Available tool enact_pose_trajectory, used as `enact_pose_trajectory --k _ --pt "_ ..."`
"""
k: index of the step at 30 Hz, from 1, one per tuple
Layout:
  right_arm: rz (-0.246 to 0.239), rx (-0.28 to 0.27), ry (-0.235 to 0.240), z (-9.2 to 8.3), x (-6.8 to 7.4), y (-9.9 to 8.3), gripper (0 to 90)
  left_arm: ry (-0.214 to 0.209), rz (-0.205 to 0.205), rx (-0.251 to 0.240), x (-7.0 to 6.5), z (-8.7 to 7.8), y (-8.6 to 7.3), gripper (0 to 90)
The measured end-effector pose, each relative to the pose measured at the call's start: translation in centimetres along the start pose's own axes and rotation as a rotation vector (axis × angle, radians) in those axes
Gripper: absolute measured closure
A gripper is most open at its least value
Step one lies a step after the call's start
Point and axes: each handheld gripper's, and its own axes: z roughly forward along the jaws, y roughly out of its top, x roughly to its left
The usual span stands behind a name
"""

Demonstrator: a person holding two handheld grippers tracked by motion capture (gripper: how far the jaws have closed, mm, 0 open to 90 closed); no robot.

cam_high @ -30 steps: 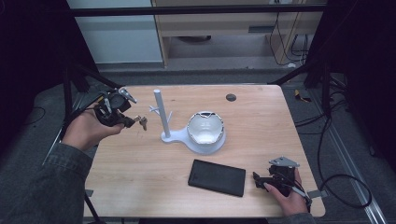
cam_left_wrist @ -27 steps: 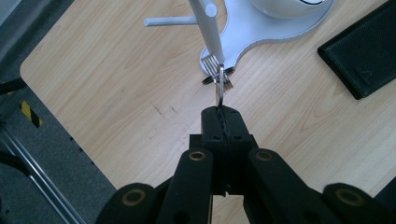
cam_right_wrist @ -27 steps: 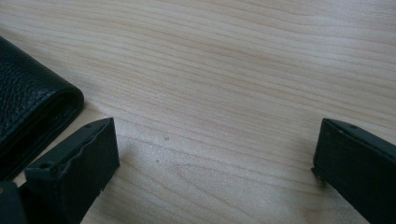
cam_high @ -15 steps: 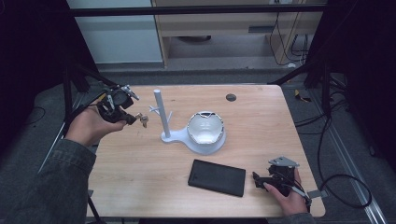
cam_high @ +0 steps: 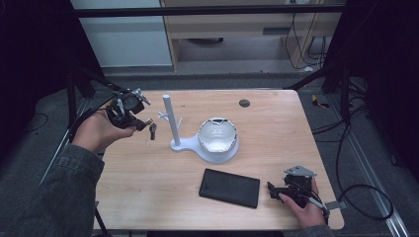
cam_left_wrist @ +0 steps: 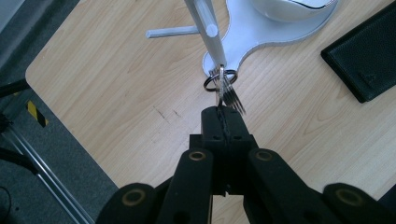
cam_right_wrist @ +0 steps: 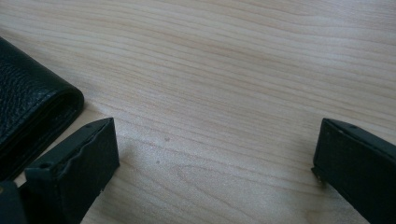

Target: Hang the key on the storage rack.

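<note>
Keys moved a touch closer to the stand's post since a second ago; left hand drifted only slightly, right hand hasn't budged. I've got the left gripper (cam_high: 146, 124) pinched tight on the bunch of keys (cam_left_wrist: 227, 88), jaws pressed together on one key blade with the ring hanging off the front. In the left gripper view the key ring (cam_left_wrist: 214, 82) sits right against a peg of the white key stand (cam_high: 170, 123); can't tell if it's hooked over yet. The stand's post is upright, and its base runs into the white bowl-shaped tray (cam_high: 218, 138) beside it.

Room: between keys and post almost nothing. Left of the left gripper the table edge (cam_high: 101, 148) is near, with a tripod leg just beyond, so little slack that way. Open wood in front of the stand, toward me, down to the black wallet (cam_high: 229, 187).

Right gripper (cam_high: 277, 190) is parked on the table (cam_right_wrist: 233, 70) near the right front corner, jaws spread wide, nothing between them, bare wood only. In the right gripper view the wallet's (cam_right_wrist: 28, 112) rounded edge lies just beside one jaw, not touching as far as I can see. The table's front edge is close behind that hand. Far half of the table is open apart from a small dark disc (cam_high: 244, 103).
</note>
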Motion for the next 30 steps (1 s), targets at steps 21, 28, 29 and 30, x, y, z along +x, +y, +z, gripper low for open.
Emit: enact_pose_trajectory --k 21,28,29,30 --pt "0.0 0.0 0.0 0.0 0.0 0.0 0.4 0.015 0.007 -0.001 -0.1 -0.3 1.4 89.8" --pt "0.001 -0.002 -0.001 0.0 0.0 0.0 0.4 0.031 0.016 0.012 -0.1 -0.3 2.4 89.8" --pt "0.0 -0.002 0.001 0.0 0.0 0.0 0.4 0.032 0.018 0.014 -0.1 -0.3 2.5 89.8" --pt "0.001 -0.002 -0.001 0.0 0.0 0.0 0.4 0.031 0.019 0.018 -0.1 -0.2 2.6 89.8"
